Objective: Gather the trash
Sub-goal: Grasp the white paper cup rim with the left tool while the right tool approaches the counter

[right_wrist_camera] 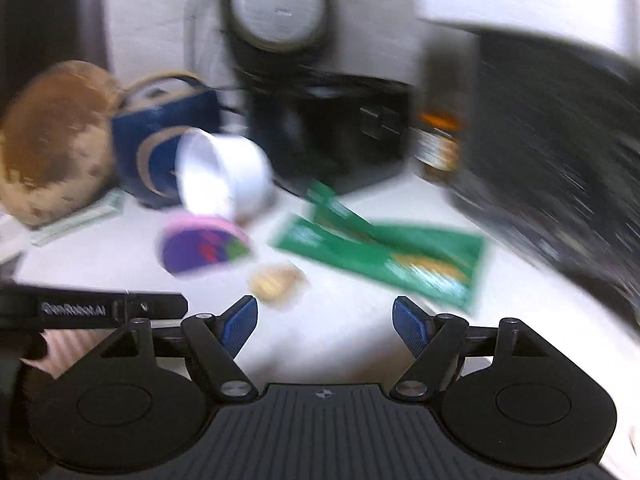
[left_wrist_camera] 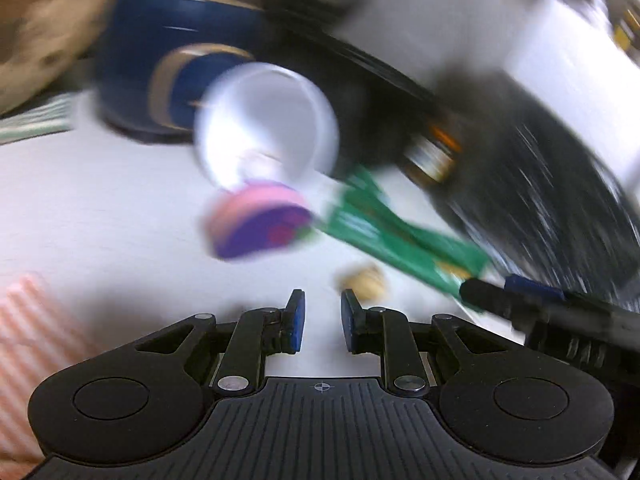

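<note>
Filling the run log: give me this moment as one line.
left gripper open, empty | right gripper open, empty | white cup tipped | green wrapper on table

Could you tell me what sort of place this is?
Probably a home desk or counter: a white table crowded with a blue bag, a round speaker, a tipped white cup and green wrappers.

A white table [right_wrist_camera: 352, 344] carries the clutter. At its back left stands a navy bag [right_wrist_camera: 160, 136] with tan trim, and a brown speckled plush shape [right_wrist_camera: 52, 140] leans just beside it. Behind the bag rises a black appliance [right_wrist_camera: 332, 128]. Right of that is what may be a labelled jar [right_wrist_camera: 438, 148], blurred. Grey headphones [right_wrist_camera: 278, 0] hang on the wall above.
</note>
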{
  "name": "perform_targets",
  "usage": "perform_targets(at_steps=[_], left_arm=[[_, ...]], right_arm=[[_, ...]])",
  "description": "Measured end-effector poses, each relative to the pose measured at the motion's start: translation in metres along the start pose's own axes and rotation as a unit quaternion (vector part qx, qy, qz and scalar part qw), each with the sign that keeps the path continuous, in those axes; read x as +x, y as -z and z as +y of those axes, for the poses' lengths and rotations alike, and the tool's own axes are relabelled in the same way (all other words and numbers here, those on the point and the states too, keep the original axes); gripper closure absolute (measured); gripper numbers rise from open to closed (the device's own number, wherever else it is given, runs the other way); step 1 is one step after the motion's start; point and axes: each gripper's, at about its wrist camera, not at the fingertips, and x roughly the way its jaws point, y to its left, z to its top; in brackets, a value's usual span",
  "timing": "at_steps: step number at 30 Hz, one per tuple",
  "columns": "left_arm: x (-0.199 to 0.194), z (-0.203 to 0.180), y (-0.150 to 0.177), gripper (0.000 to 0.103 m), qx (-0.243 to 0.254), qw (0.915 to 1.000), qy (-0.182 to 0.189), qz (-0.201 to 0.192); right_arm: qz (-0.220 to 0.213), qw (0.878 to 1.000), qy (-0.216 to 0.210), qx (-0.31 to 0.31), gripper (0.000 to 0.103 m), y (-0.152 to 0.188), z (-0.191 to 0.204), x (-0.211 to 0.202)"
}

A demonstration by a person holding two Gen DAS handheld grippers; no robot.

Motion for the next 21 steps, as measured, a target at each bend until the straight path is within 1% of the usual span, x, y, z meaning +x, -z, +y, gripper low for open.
perform_targets(at_steps=[2,6,7,8,9,11,12,13,14,16,18,21], left_arm=[[-0.002,0.021,-0.006,0.080,-0.022,0.9997,-0.001,-0.007],[-0.002,0.043,-0.008,0.080,-0.034,0.9993,0.013,-0.003],[-0.002,0.045,-0.007,0.081,-0.036,0.9992,0.018,-0.003],[-0.002,0.049,-0.007,0.080,-0.039,0.9990,0.021,-0.003],[-0.002,0.053,-0.008,0.081,-0.044,0.9988,0.024,-0.003],[-0.001,0.062,-0.007,0.081,-0.053,0.9982,0.025,-0.002],[0.000,0.067,-0.009,0.081,-0.060,0.9979,0.025,-0.002],[0.000,0.072,-0.009,0.081,-0.065,0.9976,0.024,-0.002],[0.001,0.075,-0.009,0.081,-0.070,0.9973,0.024,-0.004],[0.004,0.079,-0.012,0.081,-0.079,0.9966,0.022,-0.009],[0.004,0.077,-0.013,0.081,-0.085,0.9960,0.027,-0.014],[0.006,0.067,-0.015,0.081,-0.081,0.9958,0.040,-0.018]], right_arm=[[0.010,0.999,-0.029,-0.015,0.028,-0.032,0.017,0.035],[0.017,0.999,-0.019,-0.036,0.029,-0.084,0.055,0.109],[0.020,0.999,-0.012,-0.040,0.033,-0.093,0.063,0.127],[0.027,0.999,0.001,-0.046,0.041,-0.099,0.069,0.144],[0.040,0.998,0.013,-0.052,0.047,-0.104,0.075,0.161],[0.070,0.996,0.017,-0.051,0.076,-0.108,0.075,0.187],[0.074,0.996,0.027,-0.044,0.083,-0.112,0.072,0.193],[0.075,0.996,0.039,-0.034,0.092,-0.117,0.067,0.197],[0.074,0.996,0.037,-0.016,0.093,-0.124,0.058,0.197],[0.060,0.997,0.038,0.024,0.092,-0.135,0.037,0.186],[0.046,0.997,0.030,0.046,0.092,-0.143,0.021,0.167],[0.022,0.998,0.032,0.041,0.092,-0.144,0.006,0.131]])
